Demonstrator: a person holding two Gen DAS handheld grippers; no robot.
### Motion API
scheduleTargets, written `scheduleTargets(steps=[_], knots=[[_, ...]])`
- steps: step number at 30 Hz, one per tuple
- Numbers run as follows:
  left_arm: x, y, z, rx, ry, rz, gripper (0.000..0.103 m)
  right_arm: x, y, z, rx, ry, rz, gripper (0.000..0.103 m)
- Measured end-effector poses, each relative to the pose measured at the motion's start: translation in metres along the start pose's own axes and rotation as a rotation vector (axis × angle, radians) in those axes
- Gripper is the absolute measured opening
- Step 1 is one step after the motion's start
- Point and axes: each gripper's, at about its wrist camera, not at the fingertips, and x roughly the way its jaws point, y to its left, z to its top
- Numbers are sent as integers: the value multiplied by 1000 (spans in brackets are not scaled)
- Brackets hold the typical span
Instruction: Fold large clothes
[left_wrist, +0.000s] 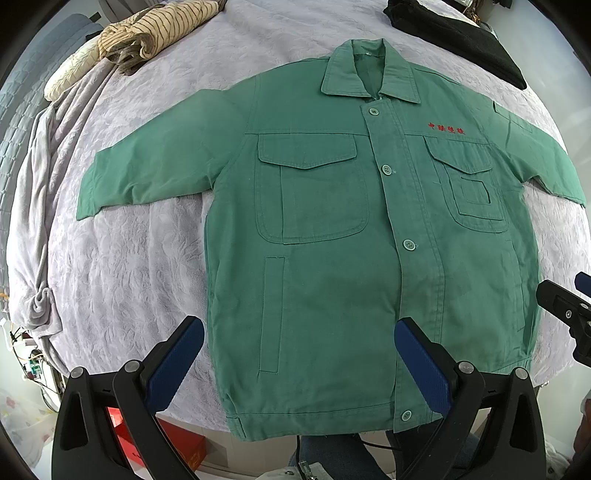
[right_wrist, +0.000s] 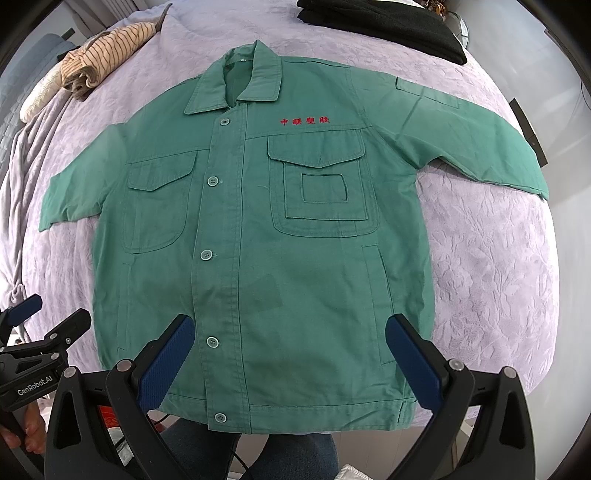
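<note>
So there's this green work jacket (left_wrist: 332, 236) spread flat, front up, on a bed with a pale lilac textured bedspread (left_wrist: 140, 266). It's buttoned all the way down, collar at the far end, hem hanging just over the near edge of the bed. Both sleeves are stretched straight out to the sides. Red embroidered characters (right_wrist: 304, 121) sit above one chest pocket, and there's a flap pocket on each side of the button placket.

Everything else, going from the jacket: past the collar and off to one side there's a bunched-up tan striped garment (left_wrist: 159, 29), and past the collar on the other side, a folded black piece of clothing (right_wrist: 384, 26). Out beyond the sleeve end on the striped-garment side, a grey blanket (left_wrist: 33, 206) droops off the bed edge.

The left gripper (left_wrist: 299, 332) hovers above the jacket's hem area, blue pads spread wide apart, nothing between them. The right gripper (right_wrist: 290, 326) is the same deal, wide open and empty, hanging over the lower front of the jacket on the side with the red lettering. Neither is touching the fabric as far as I can see. They're side by side near the hem.
</note>
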Motion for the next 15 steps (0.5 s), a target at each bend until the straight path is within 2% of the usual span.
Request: scheduleTargets(steps=[15], knots=[[-1,3,-2,-6,-1,-1,103,1,3,0,-2,4,0,103]])
